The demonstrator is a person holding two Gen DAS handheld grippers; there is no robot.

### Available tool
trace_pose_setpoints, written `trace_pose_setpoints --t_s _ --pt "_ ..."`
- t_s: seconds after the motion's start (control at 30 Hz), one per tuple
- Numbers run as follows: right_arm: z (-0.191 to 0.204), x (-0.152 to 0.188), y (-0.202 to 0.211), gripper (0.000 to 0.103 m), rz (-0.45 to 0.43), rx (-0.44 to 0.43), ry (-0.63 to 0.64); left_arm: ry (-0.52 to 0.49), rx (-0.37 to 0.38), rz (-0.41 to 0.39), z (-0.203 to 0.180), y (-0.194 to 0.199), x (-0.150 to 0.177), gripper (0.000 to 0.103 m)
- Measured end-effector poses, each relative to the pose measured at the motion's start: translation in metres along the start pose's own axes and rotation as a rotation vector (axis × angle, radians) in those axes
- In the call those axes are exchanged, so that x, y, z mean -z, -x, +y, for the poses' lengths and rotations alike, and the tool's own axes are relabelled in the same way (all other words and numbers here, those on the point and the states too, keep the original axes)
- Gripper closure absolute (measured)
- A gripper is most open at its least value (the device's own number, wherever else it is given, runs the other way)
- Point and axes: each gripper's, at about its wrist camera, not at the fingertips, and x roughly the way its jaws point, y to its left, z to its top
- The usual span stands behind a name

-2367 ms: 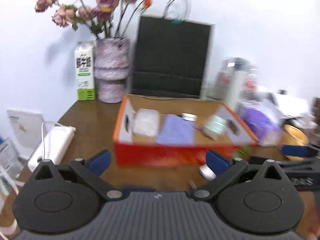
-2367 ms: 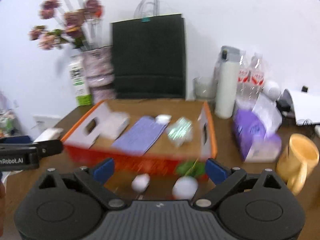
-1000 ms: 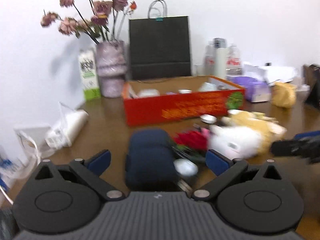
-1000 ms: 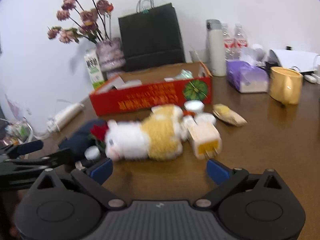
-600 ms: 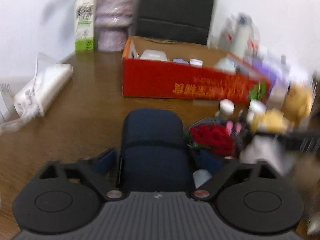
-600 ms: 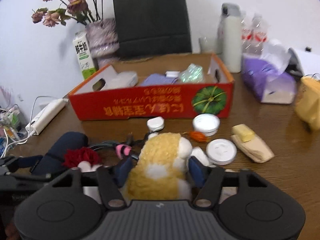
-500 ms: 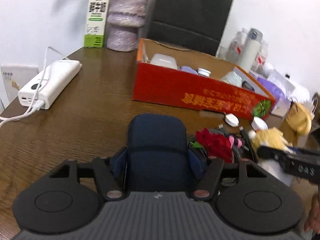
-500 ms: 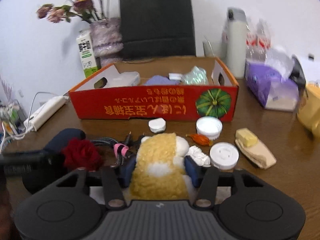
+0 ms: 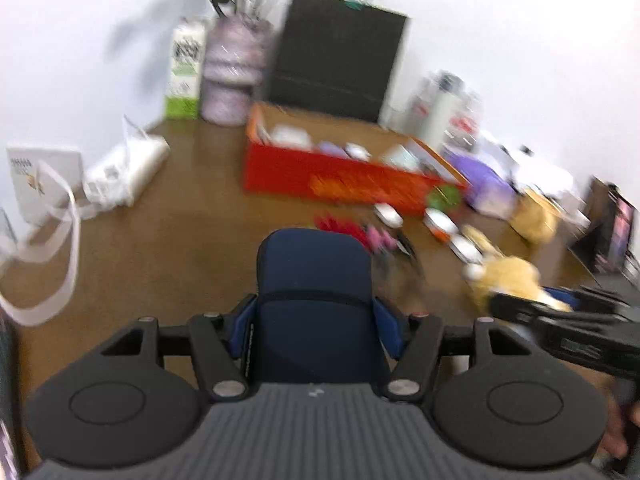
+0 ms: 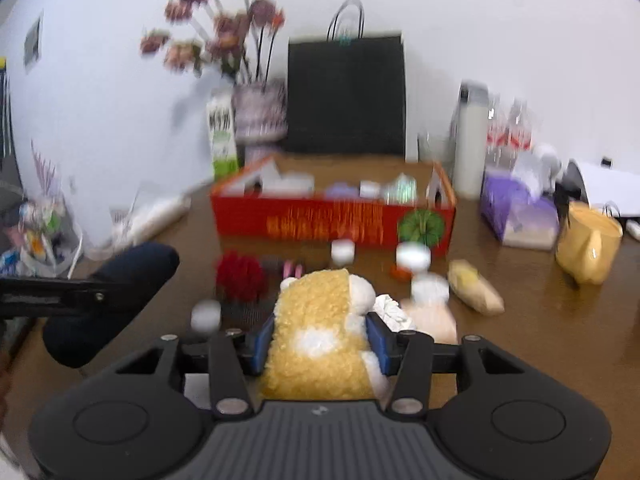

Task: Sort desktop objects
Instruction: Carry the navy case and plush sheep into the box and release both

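Observation:
My left gripper [image 9: 316, 328] is shut on a dark blue pouch [image 9: 314, 280] and holds it above the brown table; the pouch also shows at the left of the right wrist view [image 10: 116, 292]. My right gripper [image 10: 320, 340] is shut on a yellow and white plush toy [image 10: 320, 332], also seen at the right of the left wrist view [image 9: 508, 280]. The red cardboard box [image 10: 332, 220] stands behind with several items inside. A red flower [image 10: 240, 276], white lids [image 10: 412, 256] and a beige packet [image 10: 476, 288] lie in front of the box.
A black paper bag [image 10: 346, 96], a vase of dried flowers [image 10: 260, 120] and a milk carton [image 10: 222, 136] stand at the back. A white bottle [image 10: 470, 140], purple tissue pack [image 10: 516, 212] and yellow mug [image 10: 588, 240] are on the right. A white power strip [image 9: 124, 172] lies left.
Both grippers have lifted with their loads: the pouch and the plush toy are off the table. Both views are blurred and have tilted up.

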Motion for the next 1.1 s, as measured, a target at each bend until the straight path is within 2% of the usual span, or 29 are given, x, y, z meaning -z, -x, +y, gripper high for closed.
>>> trace_pose_setpoints --t_s 0.07,0.13,0.2,0.27,0.33,0.37,0.4,0.47,0.53,0.57,0.6,0.63,0.77,0.83,0.93,1.0,1.07,1.1 --pt "0.001 0.014 0.003 0.056 0.048 0.015 0.000 0.012 0.009 0.038 -0.008 0.006 0.019 0.040" --pt "-0.003 0.026 0.006 0.056 0.096 0.048 -0.032 0.003 -0.018 0.052 -0.019 0.010 0.034 0.039" --pt "-0.008 0.036 0.013 0.050 0.111 0.056 -0.081 0.012 -0.046 0.052 -0.025 0.009 0.043 0.036" --pt "-0.008 0.043 0.020 0.048 0.111 0.061 -0.093 -0.011 -0.078 0.047 -0.030 0.006 0.045 0.028" --pt "-0.004 0.046 0.023 0.044 0.118 0.060 -0.082 -0.043 -0.103 0.005 -0.033 0.004 0.044 0.014" --pt "0.000 0.048 0.024 0.042 0.120 0.058 -0.074 -0.069 -0.105 -0.003 -0.035 0.002 0.044 0.011" --pt "0.002 0.048 0.024 0.035 0.124 0.056 -0.066 -0.084 -0.110 -0.001 -0.037 -0.003 0.044 0.009" --pt "0.007 0.046 0.019 0.027 0.135 0.054 -0.054 -0.080 -0.108 0.022 -0.036 -0.010 0.045 0.010" --pt "0.010 0.048 0.013 0.031 0.144 0.047 -0.044 -0.083 -0.090 0.042 -0.036 -0.018 0.046 0.026" --pt "0.011 0.049 0.011 0.040 0.139 0.043 -0.044 -0.105 -0.102 0.029 -0.036 -0.018 0.047 0.033" --pt "0.012 0.051 0.010 0.050 0.128 0.057 -0.041 -0.113 -0.096 0.025 -0.036 -0.017 0.048 0.035" --pt "0.012 0.052 0.010 0.050 0.119 0.060 -0.048 -0.121 -0.073 0.017 -0.036 -0.015 0.048 0.038" --pt "0.008 0.046 0.021 0.053 0.053 0.036 -0.088 -0.106 -0.044 -0.010 -0.037 -0.003 0.044 0.040" --pt "0.003 0.037 0.029 0.053 0.004 0.024 -0.112 -0.094 -0.021 -0.054 -0.038 0.007 0.031 0.040" --pt "-0.007 0.009 0.041 0.053 -0.104 0.042 -0.121 -0.133 0.004 -0.141 -0.039 0.011 -0.011 0.040" --pt "-0.011 -0.026 0.043 0.053 -0.193 0.072 -0.074 -0.140 0.009 -0.189 -0.038 0.001 -0.055 0.040" --pt "-0.021 -0.073 0.036 0.053 -0.258 0.048 -0.056 -0.134 0.013 -0.213 -0.035 -0.019 -0.110 0.040" --pt "-0.027 -0.095 0.027 0.052 -0.259 0.029 -0.064 -0.138 0.012 -0.214 -0.036 -0.031 -0.134 0.040"
